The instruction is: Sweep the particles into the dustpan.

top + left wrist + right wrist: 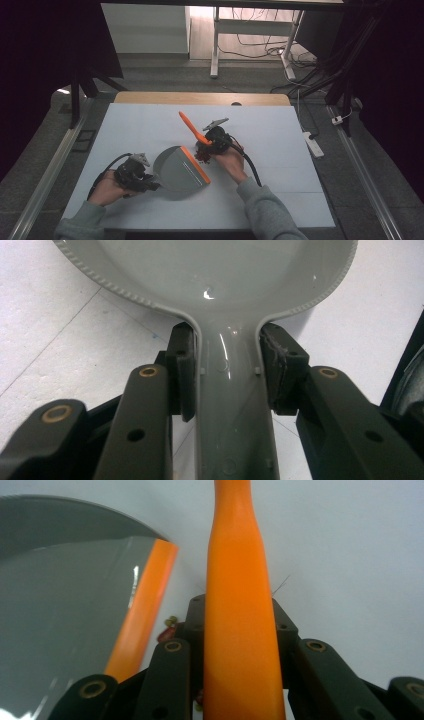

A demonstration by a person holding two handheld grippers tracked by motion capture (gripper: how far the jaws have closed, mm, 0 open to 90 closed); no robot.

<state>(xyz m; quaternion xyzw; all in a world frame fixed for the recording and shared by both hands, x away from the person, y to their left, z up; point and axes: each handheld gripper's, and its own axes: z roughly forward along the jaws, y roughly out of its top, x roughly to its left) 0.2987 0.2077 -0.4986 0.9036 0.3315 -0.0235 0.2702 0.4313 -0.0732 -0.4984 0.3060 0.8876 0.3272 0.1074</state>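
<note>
Gripped by the left gripper point(150, 184) is the dustpan point(178, 171); the brush point(192, 127) is clamped by the right gripper point(206, 150) — small bits point(169, 627), perhaps crumbs, lie beside.

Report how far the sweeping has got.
Done: the left gripper has clamped the grey dustpan by its handle, and the right gripper has clamped the orange brush handle. In hand: the brush sits by the pan's orange lip. Left: small crumbs lie outside the lip, unswept.

A white table point(150, 120) is set on a grey floor point(165, 75), and cables point(260, 45) are seen behind.
</note>
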